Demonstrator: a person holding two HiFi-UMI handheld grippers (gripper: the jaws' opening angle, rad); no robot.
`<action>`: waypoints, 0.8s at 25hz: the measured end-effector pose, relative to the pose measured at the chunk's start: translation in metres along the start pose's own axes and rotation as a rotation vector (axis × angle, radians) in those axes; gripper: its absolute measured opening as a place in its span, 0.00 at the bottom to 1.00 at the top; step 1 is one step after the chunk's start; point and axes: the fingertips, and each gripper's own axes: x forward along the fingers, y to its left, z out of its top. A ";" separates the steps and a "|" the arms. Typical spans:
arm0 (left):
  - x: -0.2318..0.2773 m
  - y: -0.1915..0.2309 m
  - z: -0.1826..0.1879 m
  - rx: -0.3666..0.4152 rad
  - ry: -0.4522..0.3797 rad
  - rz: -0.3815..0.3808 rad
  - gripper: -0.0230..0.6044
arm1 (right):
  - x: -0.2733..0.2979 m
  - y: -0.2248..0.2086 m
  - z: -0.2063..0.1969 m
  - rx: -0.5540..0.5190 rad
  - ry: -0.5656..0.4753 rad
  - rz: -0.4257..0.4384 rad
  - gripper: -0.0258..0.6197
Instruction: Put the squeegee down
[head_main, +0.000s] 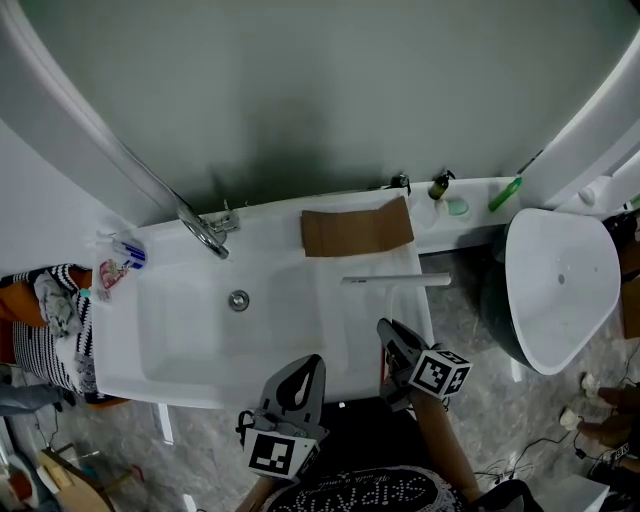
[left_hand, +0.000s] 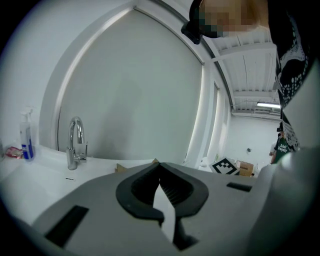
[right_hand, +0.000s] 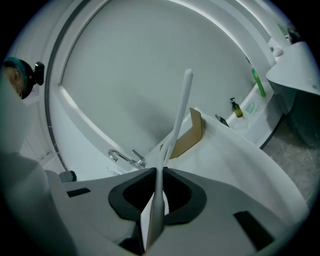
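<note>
Two grippers show at the near edge of the white washbasin (head_main: 180, 345) on my feed. My right gripper (head_main: 388, 332) has its jaws clamped on the handle of the white squeegee (head_main: 395, 281). The squeegee's blade runs crosswise over the flat right-hand part of the basin, just in front of the brown cardboard sheet (head_main: 357, 229). I cannot tell whether the blade touches the surface. My left gripper (head_main: 300, 372) has its jaws pressed together on nothing, and the chrome faucet (head_main: 205, 232) stands beyond it to the left.
</note>
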 end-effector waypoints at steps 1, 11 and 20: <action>-0.001 0.002 0.001 0.000 -0.002 0.012 0.04 | 0.003 -0.007 -0.001 0.015 0.008 -0.011 0.12; 0.005 0.003 -0.001 0.002 0.010 0.032 0.04 | 0.037 -0.055 0.001 0.137 0.003 -0.031 0.12; 0.021 0.012 0.004 -0.021 0.009 0.045 0.04 | 0.048 -0.081 0.004 0.189 -0.007 -0.079 0.12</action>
